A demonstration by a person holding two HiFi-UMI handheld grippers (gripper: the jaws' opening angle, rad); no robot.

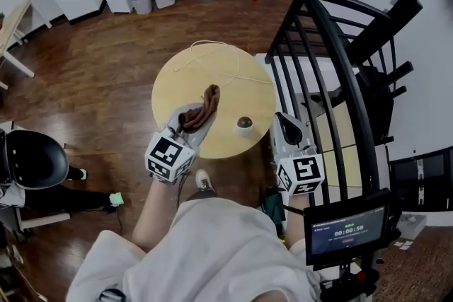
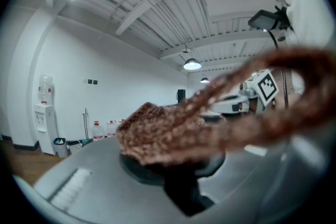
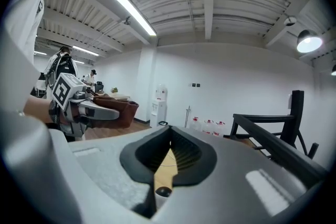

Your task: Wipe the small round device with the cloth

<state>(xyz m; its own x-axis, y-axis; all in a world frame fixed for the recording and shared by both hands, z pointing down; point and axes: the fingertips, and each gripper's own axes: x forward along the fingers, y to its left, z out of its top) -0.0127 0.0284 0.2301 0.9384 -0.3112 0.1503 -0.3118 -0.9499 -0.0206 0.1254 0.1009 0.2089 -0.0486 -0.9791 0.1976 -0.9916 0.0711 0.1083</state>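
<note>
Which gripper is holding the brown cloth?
The left gripper. The cloth is pinched in it and hangs out over the top. The right gripper is shut with nothing in it.

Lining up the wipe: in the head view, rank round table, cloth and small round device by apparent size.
1. round table, clearly largest.
2. cloth, held up nearer the camera, so perhaps flattered.
3. small round device, smallest.
</note>
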